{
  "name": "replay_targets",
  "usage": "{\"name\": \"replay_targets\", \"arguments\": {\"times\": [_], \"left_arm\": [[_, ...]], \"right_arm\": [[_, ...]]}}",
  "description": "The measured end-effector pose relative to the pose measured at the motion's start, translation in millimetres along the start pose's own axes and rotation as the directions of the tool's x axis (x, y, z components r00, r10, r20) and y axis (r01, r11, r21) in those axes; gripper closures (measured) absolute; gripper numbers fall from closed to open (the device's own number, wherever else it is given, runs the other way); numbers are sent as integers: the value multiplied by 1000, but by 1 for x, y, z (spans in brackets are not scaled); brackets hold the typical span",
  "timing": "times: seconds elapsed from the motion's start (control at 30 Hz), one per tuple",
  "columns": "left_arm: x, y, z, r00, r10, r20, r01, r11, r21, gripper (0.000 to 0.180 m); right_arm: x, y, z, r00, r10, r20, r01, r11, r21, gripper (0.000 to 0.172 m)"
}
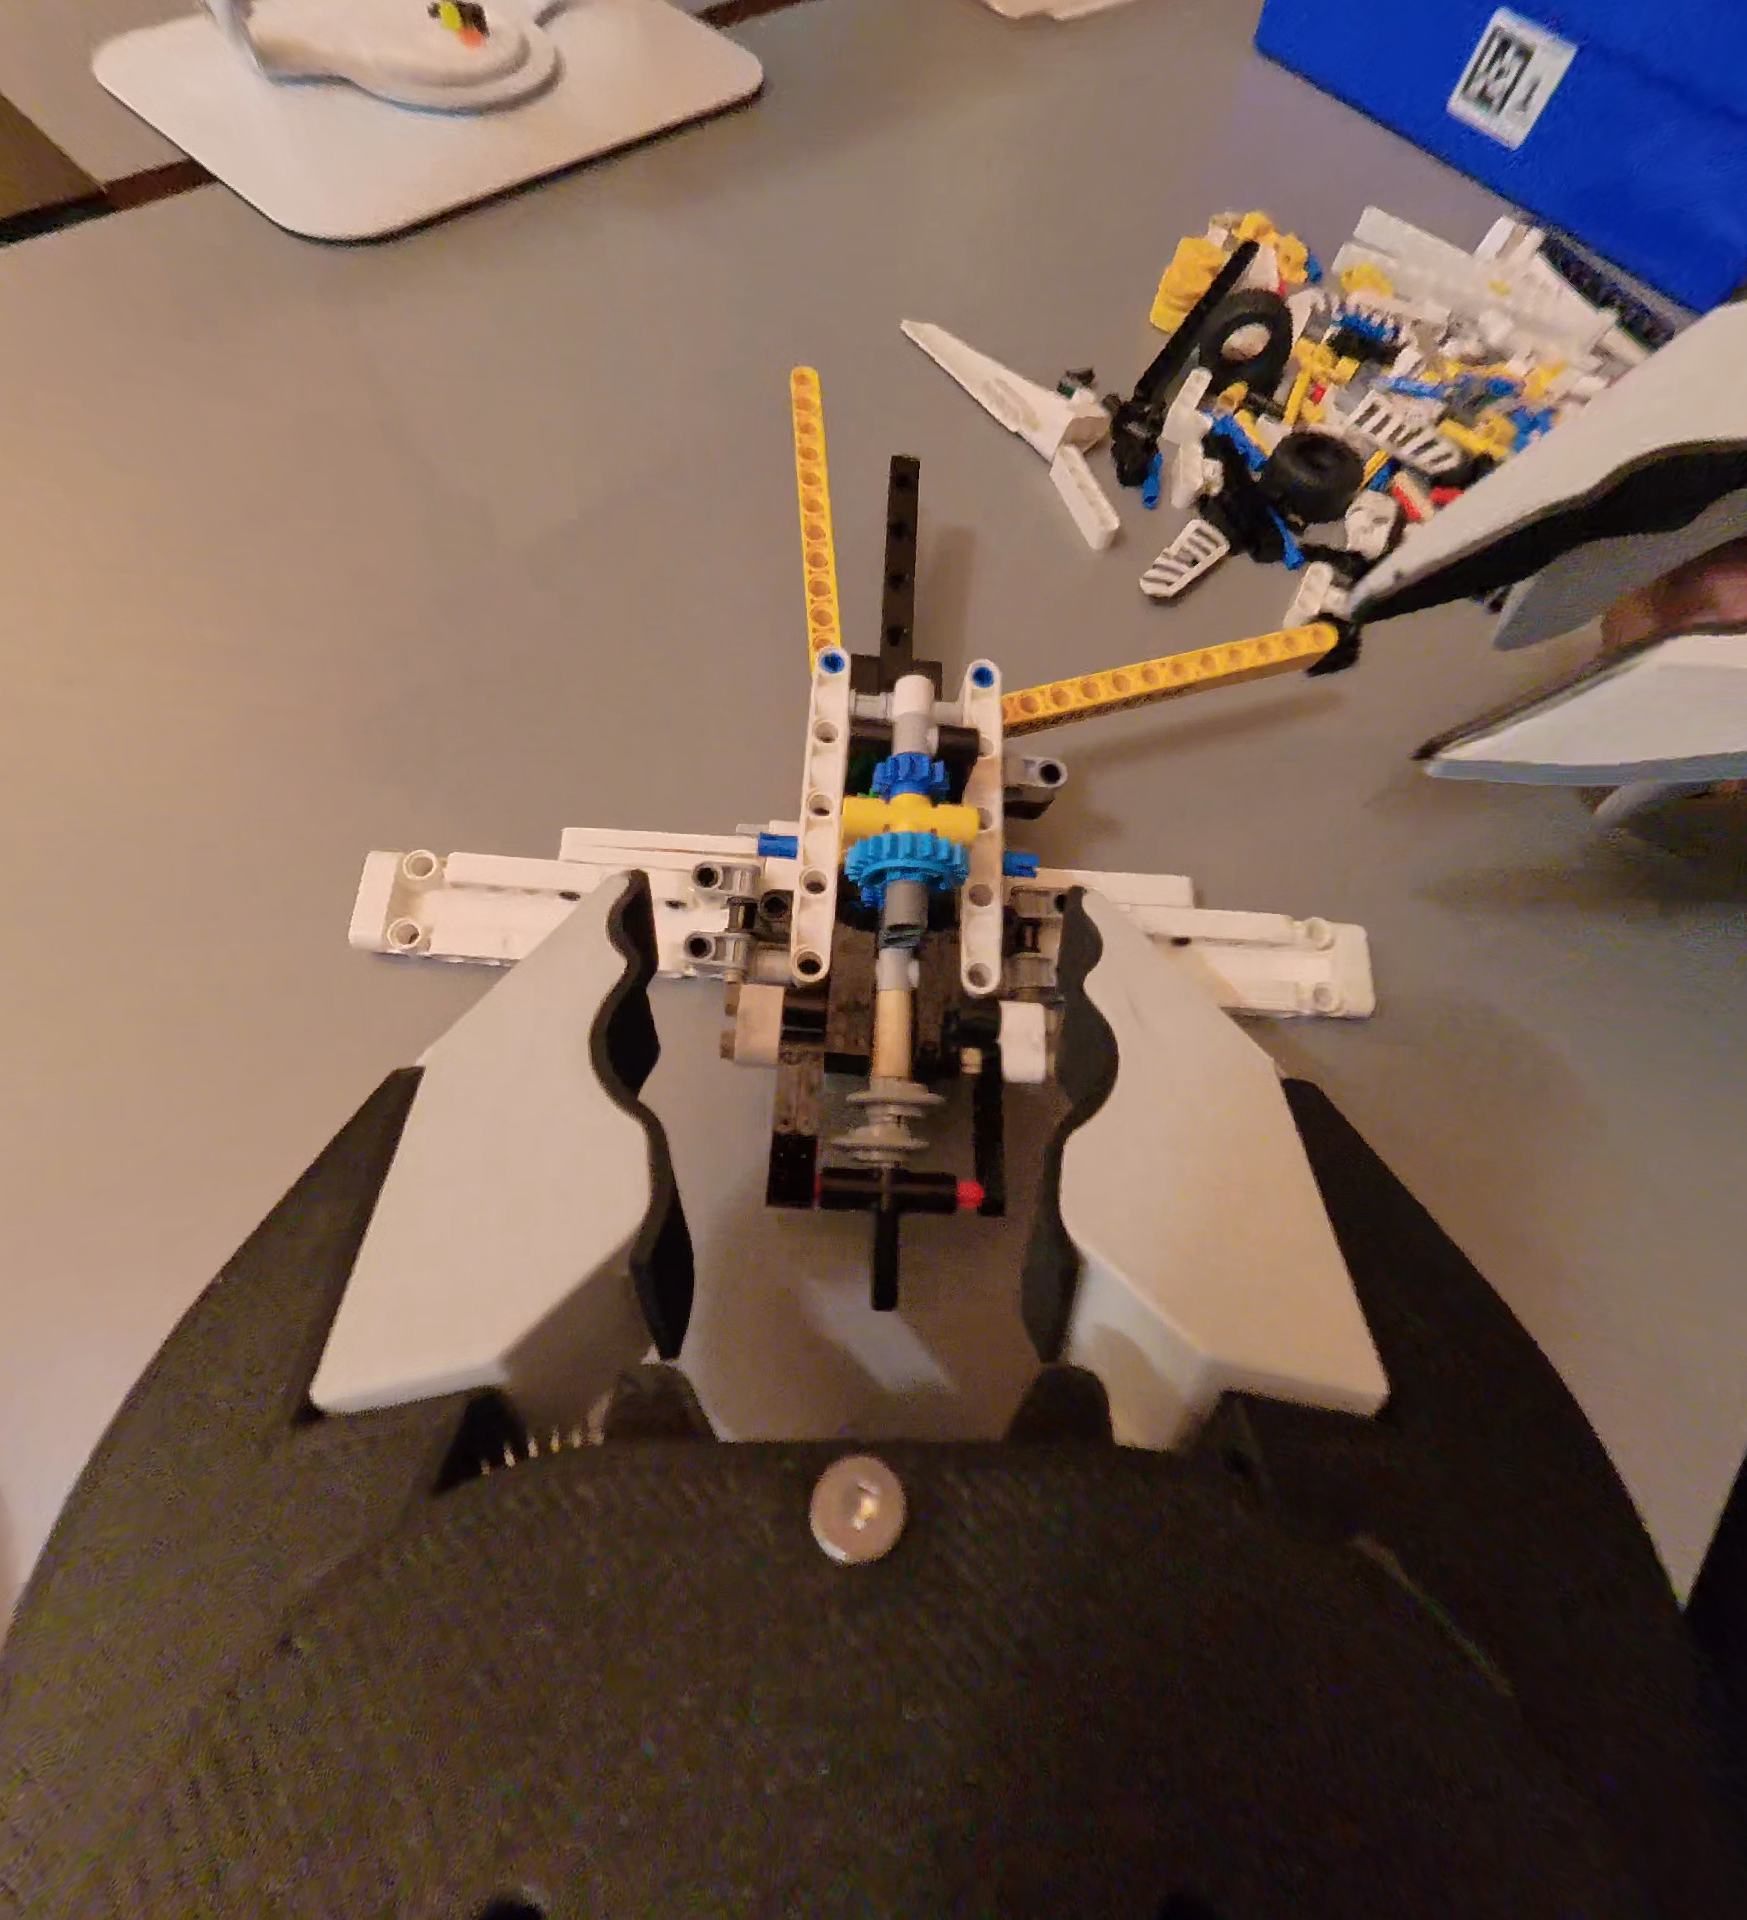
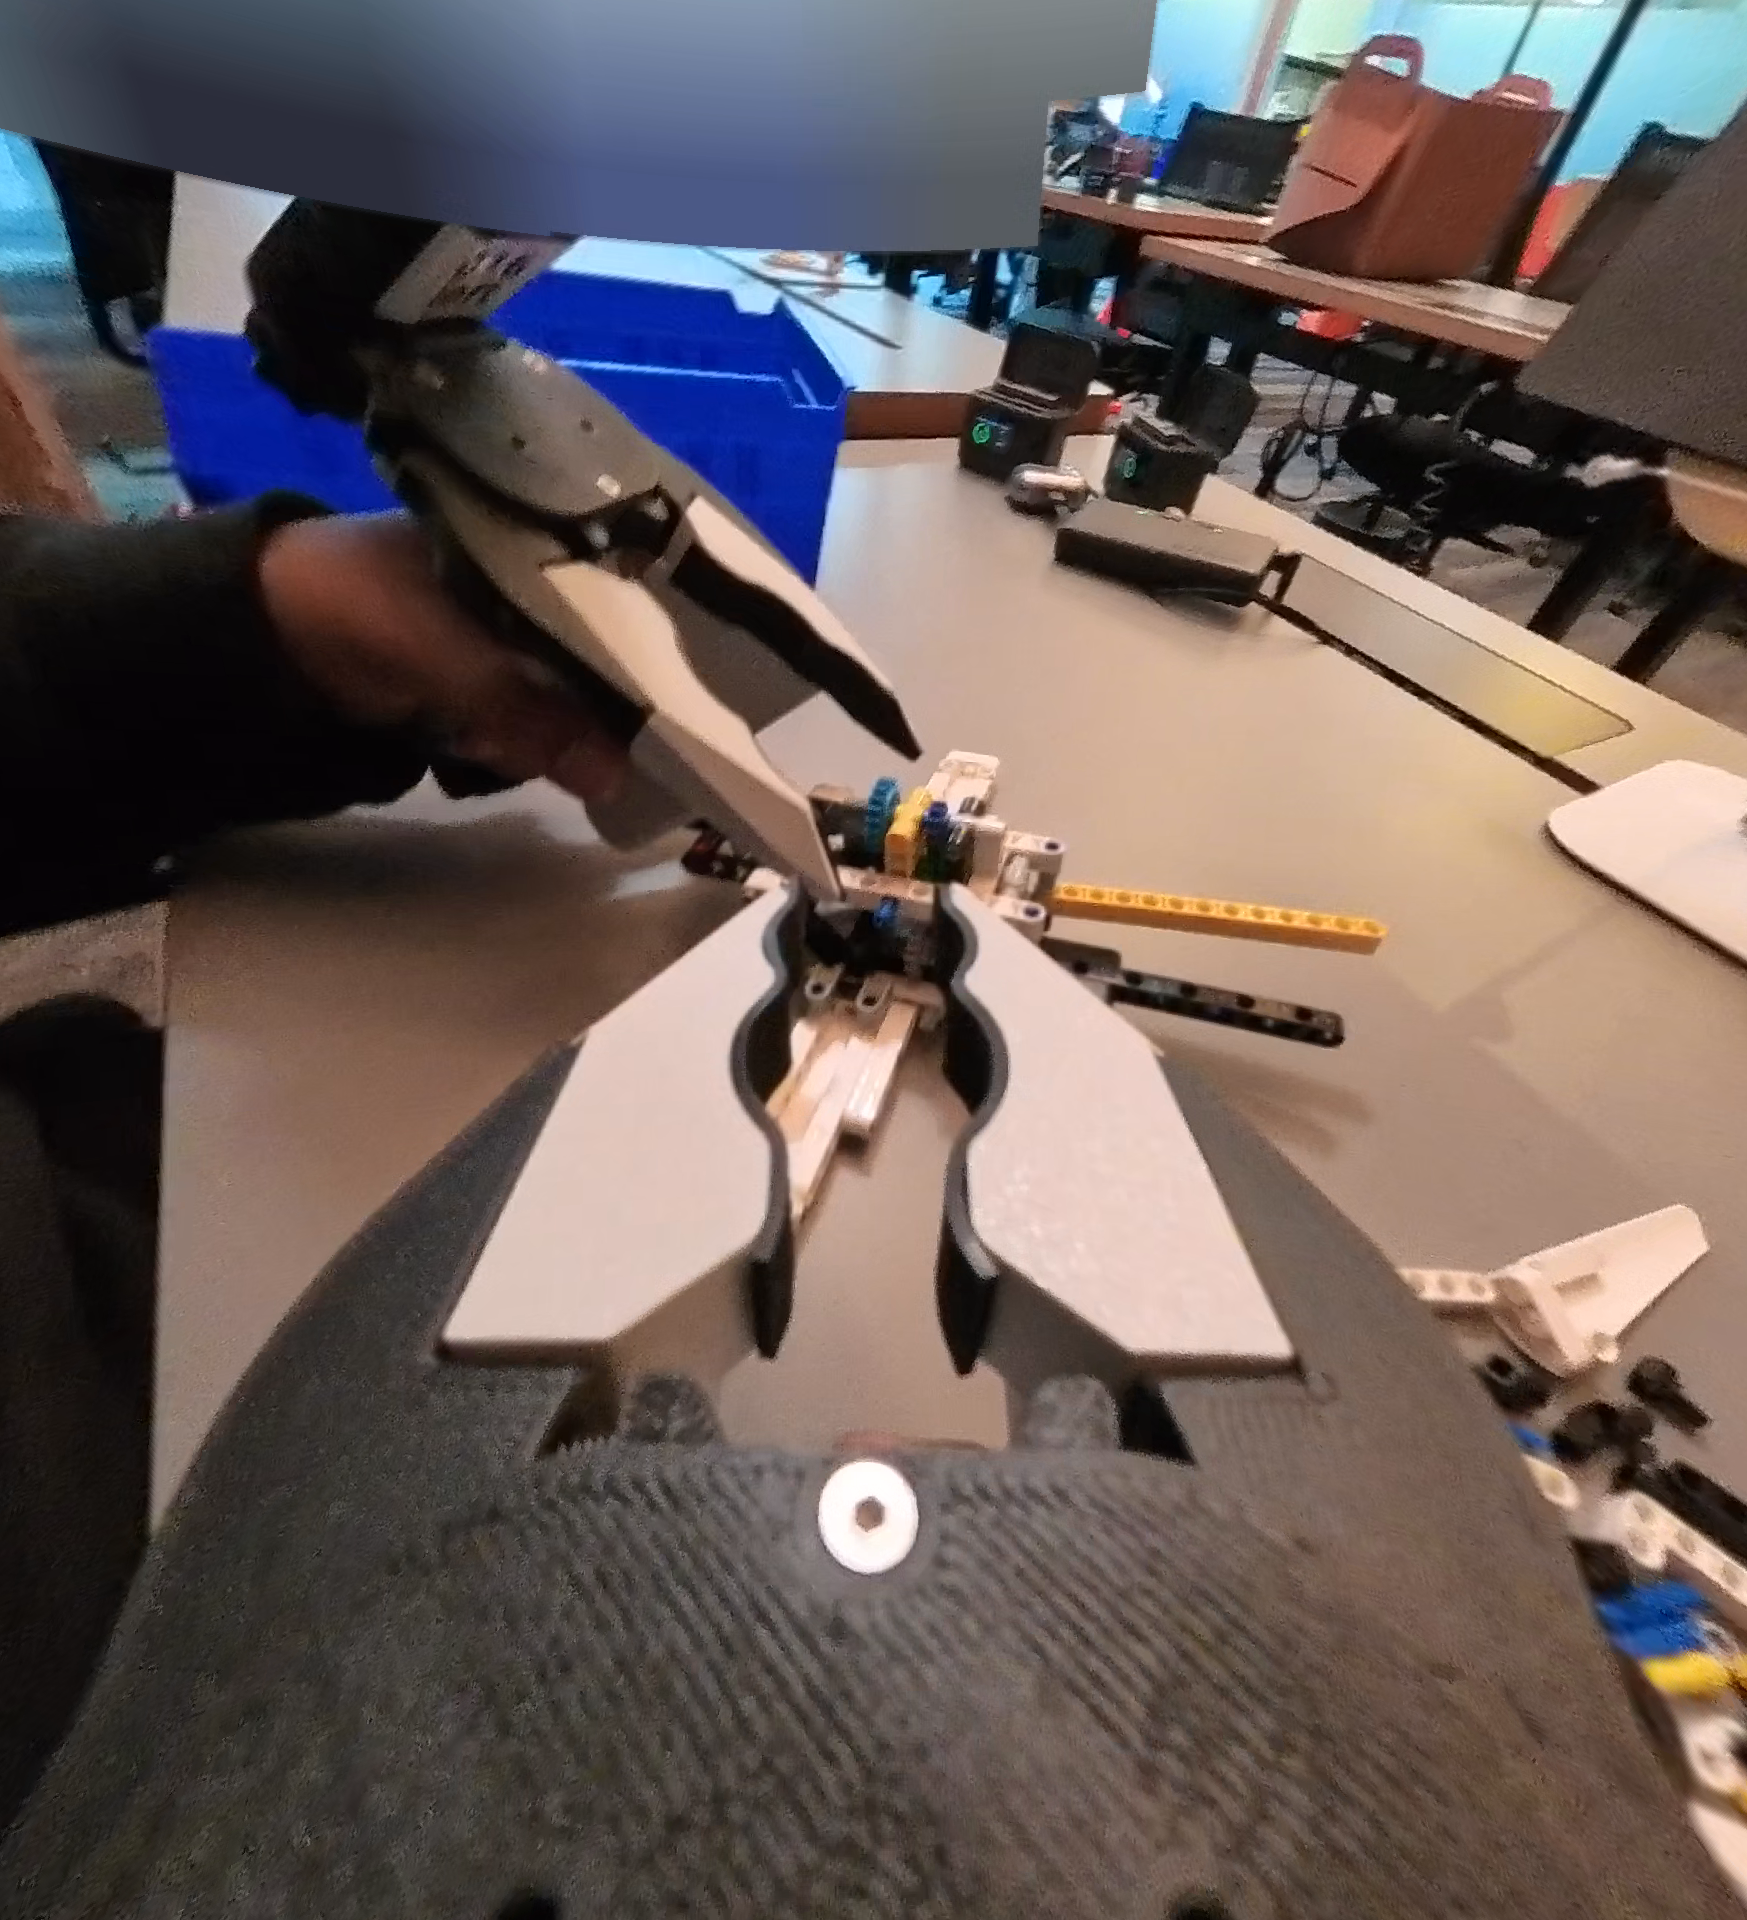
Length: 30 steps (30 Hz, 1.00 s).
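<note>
A building-brick model point(image 1: 900, 831) with white beams, blue gears and a yellow hub stands on the grey table point(image 1: 329, 520). Two yellow beams point(image 1: 815, 520) and a black beam point(image 1: 900, 551) stick out of it. My left gripper point(image 1: 853, 914) is open wide; its fingers stand on either side of the model's body without pressing on it. My right gripper point(image 2: 874, 914) is open, and the model's white wing point(image 2: 848, 1091) shows in the gap. In the left wrist view one of its fingertips point(image 1: 1368, 603) is at the end of the right yellow beam point(image 1: 1160, 675). The left gripper point(image 2: 869, 816) also shows open over the model.
A heap of loose bricks and tyres point(image 1: 1316, 416) lies at the back right beside a blue bin point(image 1: 1575, 135). A white flat stand base point(image 1: 412, 135) is at the back left. Black devices point(image 2: 1160, 540) and a loose white wing piece point(image 2: 1575, 1299) lie on the table.
</note>
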<state>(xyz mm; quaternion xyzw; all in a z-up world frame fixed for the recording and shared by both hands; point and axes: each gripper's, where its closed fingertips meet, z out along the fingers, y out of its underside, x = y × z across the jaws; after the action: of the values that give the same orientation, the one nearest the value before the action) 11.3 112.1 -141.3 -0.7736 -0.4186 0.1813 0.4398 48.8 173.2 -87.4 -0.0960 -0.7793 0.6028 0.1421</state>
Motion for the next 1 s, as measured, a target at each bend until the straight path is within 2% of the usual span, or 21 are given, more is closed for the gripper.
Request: {"name": "replay_targets", "arguments": {"times": [0.1,0.17,0.27,0.4,0.47,0.5,0.63,0.83,1.0], "left_arm": [[0,11,6,1000,24,-13,-24,998,-63,114],[2,14,8,999,33,-40,-35,997,-65,127],[4,14,9,998,25,-60,-27,999,-37,128],[2,14,9,999,29,-45,-31,999,-33,128],[4,14,9,998,49,-39,-50,998,-34,131],[3,11,8,998,62,-24,-62,998,-16,138],[2,13,8,997,73,1,-73,997,-26,138],[0,13,8,998,68,10,-68,997,-26,138],[-2,14,8,998,65,25,-64,997,-29,137]], "right_arm": [[-2,12,26,998,61,18,-59,995,-80,151],[-6,27,41,997,76,25,-70,983,-171,152],[-5,39,53,998,58,-9,-59,968,-243,158],[7,40,58,995,-6,-100,-21,965,-263,154],[7,44,60,995,-28,-100,-3,955,-296,155],[5,45,62,995,-23,-94,-7,954,-299,159],[8,44,65,995,-15,-103,-15,958,-288,168],[9,43,66,994,-27,-105,-5,959,-284,169],[11,43,67,987,-94,-128,51,950,-307,170]]}}
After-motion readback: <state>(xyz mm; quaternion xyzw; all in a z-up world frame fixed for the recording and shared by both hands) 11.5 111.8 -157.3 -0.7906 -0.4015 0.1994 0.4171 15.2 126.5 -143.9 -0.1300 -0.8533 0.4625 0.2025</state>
